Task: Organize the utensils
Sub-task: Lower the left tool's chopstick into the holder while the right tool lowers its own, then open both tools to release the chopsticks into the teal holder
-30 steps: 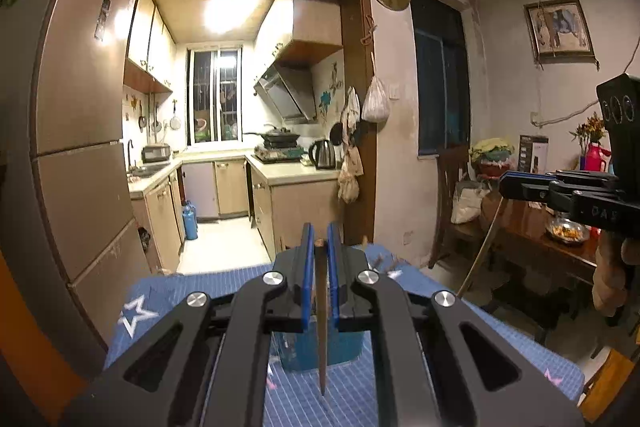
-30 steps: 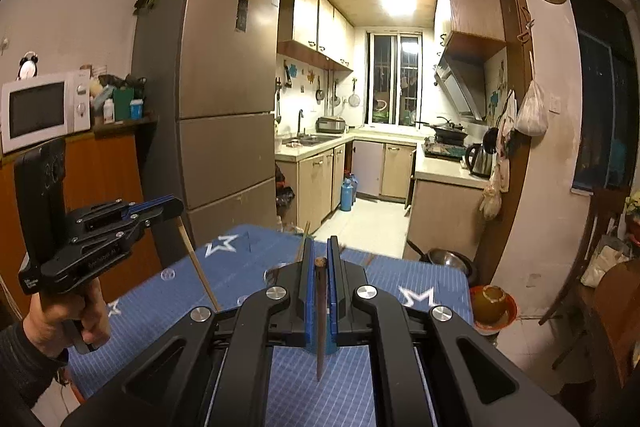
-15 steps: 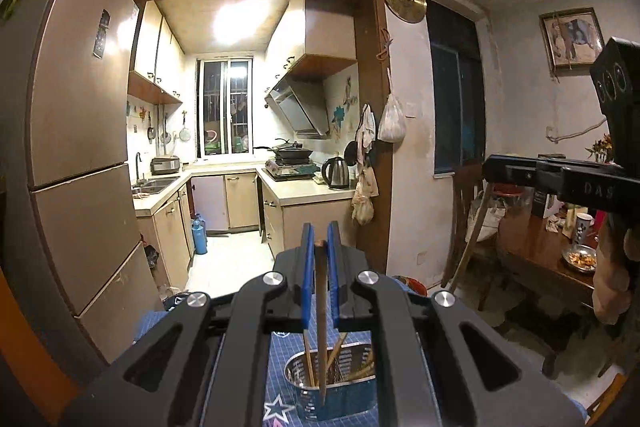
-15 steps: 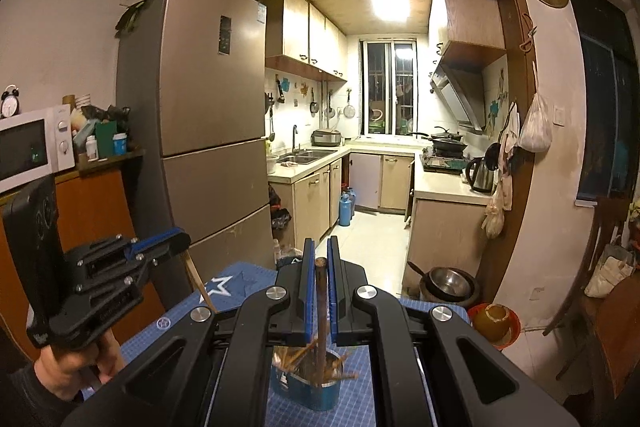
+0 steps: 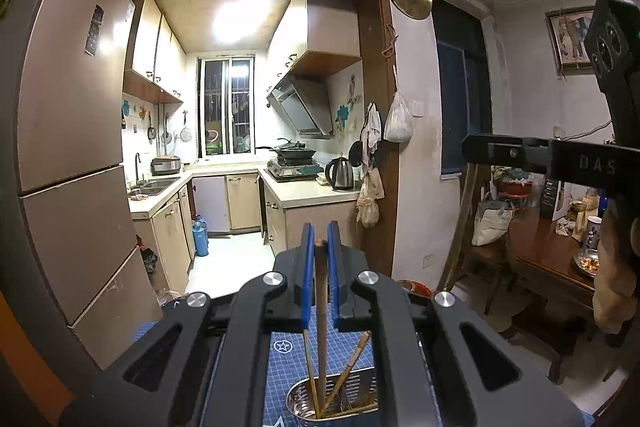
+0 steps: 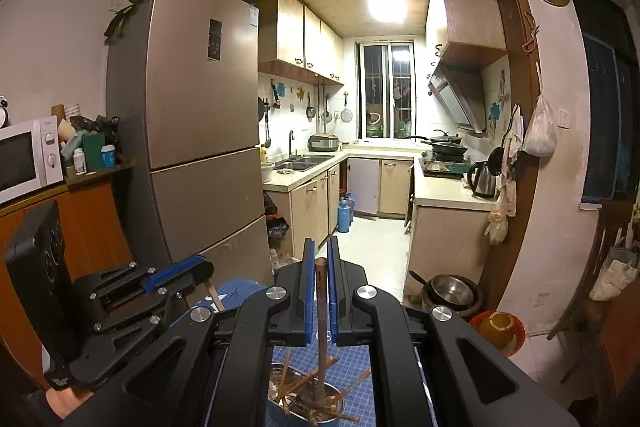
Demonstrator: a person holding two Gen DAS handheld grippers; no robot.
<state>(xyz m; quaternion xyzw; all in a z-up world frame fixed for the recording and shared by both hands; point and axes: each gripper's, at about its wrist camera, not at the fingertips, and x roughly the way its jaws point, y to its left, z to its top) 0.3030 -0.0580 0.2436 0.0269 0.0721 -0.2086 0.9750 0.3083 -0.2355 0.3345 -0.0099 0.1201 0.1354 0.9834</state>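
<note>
My left gripper point(image 5: 319, 243) is shut on a wooden chopstick point(image 5: 321, 311) that hangs upright, its lower end inside the metal utensil holder point(image 5: 340, 401) among other chopsticks. My right gripper point(image 6: 319, 255) is shut on another wooden chopstick point(image 6: 321, 315), also upright with its lower end in the same holder point(image 6: 308, 403). The holder stands on a blue grid mat point(image 5: 282, 355). Each gripper shows in the other's view: the right one point(image 5: 532, 157) at the right, the left one point(image 6: 176, 273) at the left.
A tall fridge point(image 6: 200, 131) stands left of the table. A microwave point(image 6: 26, 159) sits on an orange cabinet. The kitchen lies ahead. A wooden dining table point(image 5: 560, 251) with dishes stands at the right. A pot and bowl point(image 6: 452, 291) lie on the floor.
Both grippers have tilted up and moved over the holder, each with its chopstick. The chopstick ends now reach into the holder, which has slid lower in both views.
</note>
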